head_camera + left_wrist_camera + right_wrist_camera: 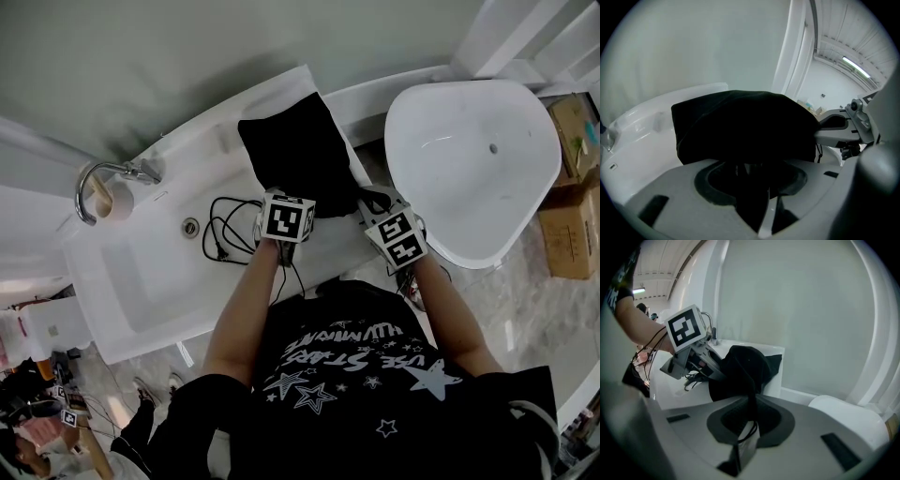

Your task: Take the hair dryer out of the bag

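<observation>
- Black fabric bag [298,155] lies on the far strip of the white table [202,141]. The sunken basin is to its left and an oval white bowl [469,141] to its right.
- The hair dryer is not visible and is judged to be still inside. A looped black cord [223,232] lies just left of the bag's mouth.
- Right gripper [749,420]: fingers clamped on a fold of the bag's near edge.
- Left gripper [752,176]: fingers part-way apart at the mouth, with dark material between them. Whether they press on it is unclear.
- Step: reaching in. Next: grip the dryer and draw it nearward while the right gripper anchors the bag.
</observation>
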Available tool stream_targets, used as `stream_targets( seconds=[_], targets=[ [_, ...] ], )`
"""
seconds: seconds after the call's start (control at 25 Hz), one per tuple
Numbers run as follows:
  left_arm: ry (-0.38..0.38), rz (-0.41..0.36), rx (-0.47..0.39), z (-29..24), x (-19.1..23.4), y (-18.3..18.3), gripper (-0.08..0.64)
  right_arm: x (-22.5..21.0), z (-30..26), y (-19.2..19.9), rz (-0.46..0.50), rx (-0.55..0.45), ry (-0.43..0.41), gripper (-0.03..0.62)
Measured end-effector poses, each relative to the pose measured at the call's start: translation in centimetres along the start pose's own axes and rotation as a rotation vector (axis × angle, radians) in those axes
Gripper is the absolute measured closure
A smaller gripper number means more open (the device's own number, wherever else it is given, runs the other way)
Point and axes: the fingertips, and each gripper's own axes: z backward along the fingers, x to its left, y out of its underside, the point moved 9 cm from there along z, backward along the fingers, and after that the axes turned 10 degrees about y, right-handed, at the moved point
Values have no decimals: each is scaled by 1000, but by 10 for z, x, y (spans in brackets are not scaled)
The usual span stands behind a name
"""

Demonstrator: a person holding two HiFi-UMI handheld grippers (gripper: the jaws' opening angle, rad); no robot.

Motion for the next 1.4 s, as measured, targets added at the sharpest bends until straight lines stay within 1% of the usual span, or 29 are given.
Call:
stream_targets(
  seconds=[0.16,0.32,0.52,0.68,0.88,1.12,1.28,1.4],
  targets=[
    [-7,12,55,-4,2,-2,356,-2,-1,-2,-6,-2,0,572],
    [13,-9,53,-1,3,-2,356,-5,-3,-5,-14,-12,9,575],
    [31,-43,71,9,0,-3,357,-7,4,-18,-37,-94,29,575],
    [49,-72,75,16,-1,-2,357,-10,7,-26,-48,-122,49,577],
    [114,-101,85,24,-8,-1,357,-16,9,-31,-64,-138,85,577],
    [167,-150,78,36,-18,-1,357,-18,15,-32,-67,-134,106,577],
    [245,-167,78,45,-23,5,357,-17,17,-33,-74,-131,109,577],
    [277,-171,84,54,-24,11,357,-15,16,-32,-76,-128,97,577]
  ],
)
